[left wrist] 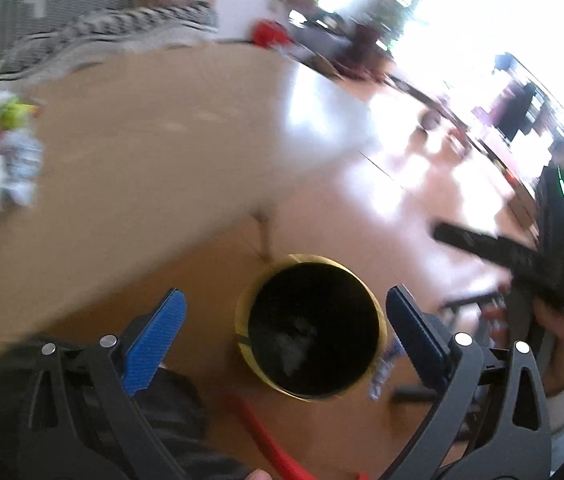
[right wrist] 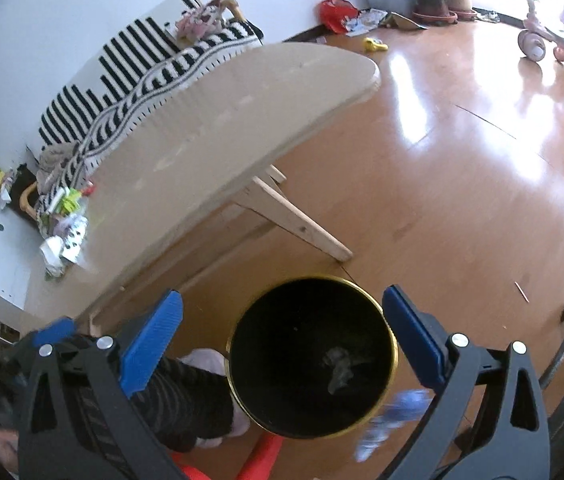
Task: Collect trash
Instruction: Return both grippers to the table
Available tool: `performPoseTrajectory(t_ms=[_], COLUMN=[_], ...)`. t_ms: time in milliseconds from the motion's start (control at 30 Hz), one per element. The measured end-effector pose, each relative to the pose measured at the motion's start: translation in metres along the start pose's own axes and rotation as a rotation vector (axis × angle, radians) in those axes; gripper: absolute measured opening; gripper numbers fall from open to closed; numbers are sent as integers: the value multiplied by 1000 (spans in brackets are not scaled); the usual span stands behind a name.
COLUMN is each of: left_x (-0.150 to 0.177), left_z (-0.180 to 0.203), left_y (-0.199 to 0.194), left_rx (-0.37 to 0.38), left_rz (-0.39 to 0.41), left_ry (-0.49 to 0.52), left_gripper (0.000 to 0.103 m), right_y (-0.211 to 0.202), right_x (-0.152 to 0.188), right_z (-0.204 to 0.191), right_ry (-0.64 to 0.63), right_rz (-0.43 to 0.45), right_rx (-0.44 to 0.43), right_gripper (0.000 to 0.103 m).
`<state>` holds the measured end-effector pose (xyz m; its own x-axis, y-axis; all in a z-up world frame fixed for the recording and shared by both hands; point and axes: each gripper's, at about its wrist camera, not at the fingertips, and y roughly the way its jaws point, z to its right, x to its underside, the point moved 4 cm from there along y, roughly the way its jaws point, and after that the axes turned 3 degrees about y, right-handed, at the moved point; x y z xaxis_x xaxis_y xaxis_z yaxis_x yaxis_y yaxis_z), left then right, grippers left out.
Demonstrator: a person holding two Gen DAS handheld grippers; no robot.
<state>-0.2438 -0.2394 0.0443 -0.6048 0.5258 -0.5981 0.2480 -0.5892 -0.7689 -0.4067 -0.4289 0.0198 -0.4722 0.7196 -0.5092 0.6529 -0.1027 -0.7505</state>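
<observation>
A black bin with a gold rim (left wrist: 310, 326) (right wrist: 310, 354) stands on the wood floor by the table, with pale crumpled trash inside. A blue-and-white wrapper (right wrist: 388, 420) shows blurred at the bin's right rim; it also shows in the left wrist view (left wrist: 382, 368). My left gripper (left wrist: 286, 334) is open and empty above the bin. My right gripper (right wrist: 282, 336) is open and empty above the bin too. A pile of wrappers and trash (right wrist: 63, 224) (left wrist: 1, 152) lies at the far left end of the beige table (right wrist: 217, 128) (left wrist: 153, 152).
A wooden table leg (right wrist: 298, 224) slants down beside the bin. A striped sofa (right wrist: 129, 68) stands behind the table. A red stool (right wrist: 257, 456) sits below the bin. Toys, plant pots and a pink tricycle (right wrist: 550, 44) stand across the floor.
</observation>
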Motion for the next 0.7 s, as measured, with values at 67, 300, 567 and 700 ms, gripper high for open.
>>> performPoseTrajectory(t_ms=[67, 300, 567, 700], left_x=[-10, -16, 7, 5], left_z=[-30, -150, -281, -323], left_y=[-20, -91, -120, -110], left_rx=[-51, -333, -510, -588], left_rz=[39, 134, 86, 47], left_ry=[-38, -154, -338, -349], left_gripper=[97, 97, 97, 97], right_y=[-1, 11, 97, 148], right_x=[-3, -13, -16, -4], right_z=[-7, -82, -244, -319], right_ry=[-4, -196, -396, -531], right_rz=[24, 65, -25, -78], right_rx=[4, -5, -132, -111], right_gripper=[97, 97, 97, 97])
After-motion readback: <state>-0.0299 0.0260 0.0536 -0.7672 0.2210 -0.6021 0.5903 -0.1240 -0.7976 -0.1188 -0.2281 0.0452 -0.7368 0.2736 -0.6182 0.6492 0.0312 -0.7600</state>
